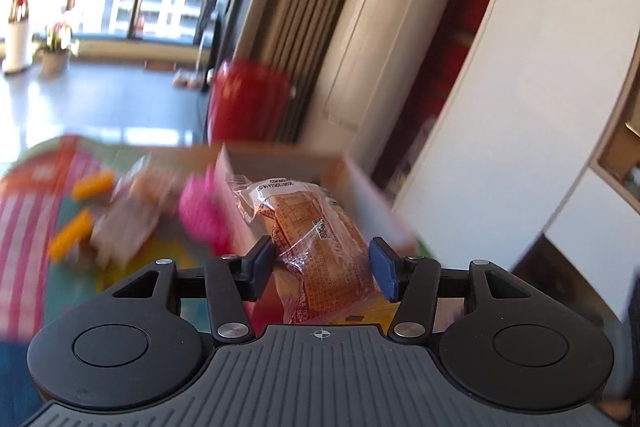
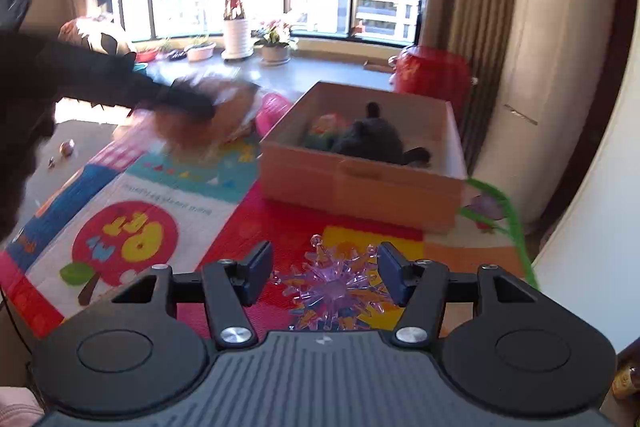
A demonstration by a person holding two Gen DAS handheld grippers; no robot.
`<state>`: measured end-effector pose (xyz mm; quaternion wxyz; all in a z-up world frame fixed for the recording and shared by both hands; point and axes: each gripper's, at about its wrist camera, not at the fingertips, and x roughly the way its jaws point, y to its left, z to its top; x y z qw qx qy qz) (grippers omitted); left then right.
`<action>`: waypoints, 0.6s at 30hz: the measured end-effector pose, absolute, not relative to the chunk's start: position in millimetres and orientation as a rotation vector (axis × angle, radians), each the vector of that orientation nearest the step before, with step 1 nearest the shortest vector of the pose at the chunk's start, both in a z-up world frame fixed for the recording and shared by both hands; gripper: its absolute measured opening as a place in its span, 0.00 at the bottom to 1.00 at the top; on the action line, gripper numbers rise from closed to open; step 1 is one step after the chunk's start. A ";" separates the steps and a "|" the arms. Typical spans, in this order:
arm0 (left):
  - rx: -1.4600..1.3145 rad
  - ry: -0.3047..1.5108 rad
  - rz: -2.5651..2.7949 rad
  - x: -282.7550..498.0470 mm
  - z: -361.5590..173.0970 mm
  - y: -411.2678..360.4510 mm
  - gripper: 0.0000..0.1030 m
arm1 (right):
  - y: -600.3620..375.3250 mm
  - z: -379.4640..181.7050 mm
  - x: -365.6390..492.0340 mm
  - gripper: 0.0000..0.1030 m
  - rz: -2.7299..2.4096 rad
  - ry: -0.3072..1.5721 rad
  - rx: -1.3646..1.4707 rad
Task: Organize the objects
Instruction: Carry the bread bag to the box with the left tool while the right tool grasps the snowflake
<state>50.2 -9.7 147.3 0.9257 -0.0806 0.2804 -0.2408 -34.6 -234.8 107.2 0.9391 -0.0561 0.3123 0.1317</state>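
Observation:
My left gripper (image 1: pixel 322 267) is shut on a snack packet (image 1: pixel 312 227) in a clear and orange wrapper, held up off the mat just in front of the cardboard box (image 1: pixel 288 159). The right wrist view shows that same arm as a blur, with the packet (image 2: pixel 236 103) to the left of the box (image 2: pixel 360 183). Inside the box lie a black plush toy (image 2: pixel 372 139) and a green and red item (image 2: pixel 324 131). My right gripper (image 2: pixel 326 275) is shut on a purple spiky crystal ball (image 2: pixel 336 291) above the mat; its spikes meet both pads.
A colourful play mat (image 2: pixel 132 187) covers the floor. Beside the box sit a pink object (image 2: pixel 272 115), orange pieces (image 1: pixel 92 185) and a blurred packet (image 1: pixel 128 219). A red container (image 2: pixel 436 75) stands behind the box and potted plants (image 2: pixel 236 39) by the window. A green-stemmed toy flower (image 2: pixel 504 203) lies right.

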 end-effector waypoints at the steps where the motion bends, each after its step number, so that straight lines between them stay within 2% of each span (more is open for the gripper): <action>1: -0.118 0.547 -0.485 63.5 151.5 -22.6 0.56 | -239.2 108.4 -34.8 0.56 0.254 0.628 -0.111; 3: 0.084 0.529 -0.466 90.8 145.3 -55.9 0.57 | -248.2 108.4 -33.7 0.56 0.233 0.620 -0.096; 5: 0.277 0.557 -0.431 112.5 125.4 -83.9 0.55 | -256.7 106.9 -31.0 0.56 0.218 0.623 -0.075; 7: 0.332 0.580 -0.435 124.5 110.9 -94.4 0.55 | -262.9 104.9 -28.8 0.56 0.204 0.622 -0.059; 12: 0.149 0.484 -0.460 109.3 116.3 -65.8 0.55 | -280.8 104.3 -21.5 0.56 0.191 0.620 -0.008; 18: -0.001 0.570 -0.463 66.6 97.6 -16.1 0.55 | -297.1 148.2 21.3 0.56 0.211 0.519 0.076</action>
